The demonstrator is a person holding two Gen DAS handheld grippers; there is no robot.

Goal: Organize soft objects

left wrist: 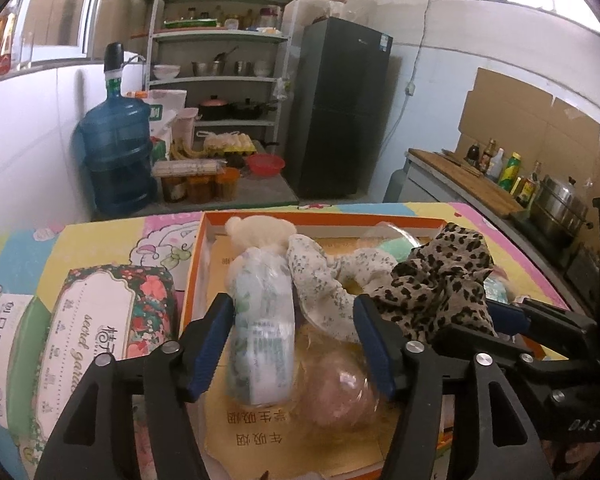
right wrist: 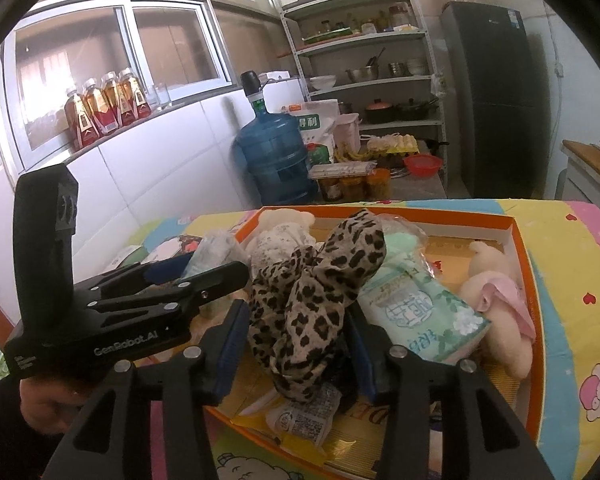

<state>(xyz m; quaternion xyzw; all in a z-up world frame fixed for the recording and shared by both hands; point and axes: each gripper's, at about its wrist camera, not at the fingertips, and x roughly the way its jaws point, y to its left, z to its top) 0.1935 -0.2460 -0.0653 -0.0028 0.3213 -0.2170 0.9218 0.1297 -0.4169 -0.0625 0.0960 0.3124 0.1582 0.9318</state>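
Observation:
An orange-rimmed box (left wrist: 192, 272) on the colourful table holds soft things. My left gripper (left wrist: 296, 344) is open over the box, its jaws either side of a tissue pack (left wrist: 262, 332) and a pink item in clear wrap (left wrist: 336, 392); a floral scrunchie (left wrist: 324, 280) and a cream plush (left wrist: 256, 228) lie beyond. My right gripper (right wrist: 296, 348) is shut on the leopard-print scrunchie (right wrist: 312, 300), held above the box (right wrist: 524, 280). That scrunchie shows at right in the left wrist view (left wrist: 440, 280). A green tissue pack (right wrist: 420, 312) and a pink-clothed plush (right wrist: 500, 304) lie in the box.
A floral tissue box (left wrist: 104, 328) lies left of the orange box. The left gripper's body (right wrist: 112, 304) is close on the left of the right gripper. Beyond the table stand a water jug (left wrist: 116, 152), shelves (left wrist: 220, 80), a fridge (left wrist: 340, 108) and a counter with bottles (left wrist: 500, 172).

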